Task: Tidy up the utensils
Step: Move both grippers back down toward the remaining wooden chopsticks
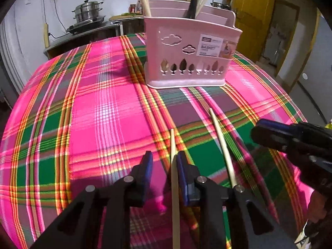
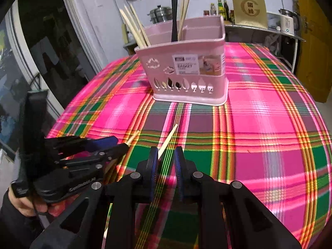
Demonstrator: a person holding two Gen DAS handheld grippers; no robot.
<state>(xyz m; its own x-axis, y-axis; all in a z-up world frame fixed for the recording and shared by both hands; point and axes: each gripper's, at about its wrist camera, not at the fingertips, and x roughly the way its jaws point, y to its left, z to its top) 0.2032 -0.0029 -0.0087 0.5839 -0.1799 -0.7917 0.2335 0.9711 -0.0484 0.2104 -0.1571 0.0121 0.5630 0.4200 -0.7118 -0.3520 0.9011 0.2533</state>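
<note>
A pink utensil basket stands on the plaid tablecloth, holding several wooden chopsticks and a black utensil; it also shows in the right wrist view. My left gripper is open, and a wooden chopstick lies between its fingers, against the right one. A second chopstick lies on the cloth to its right. My right gripper is open low over the cloth, and that second chopstick runs under its left finger. The right gripper also shows at the right of the left wrist view.
The plaid cloth covers the table, which drops off at the left and right. A counter with a steel steamer pot stands behind. A shelf with bottles and a kettle lies at the back right.
</note>
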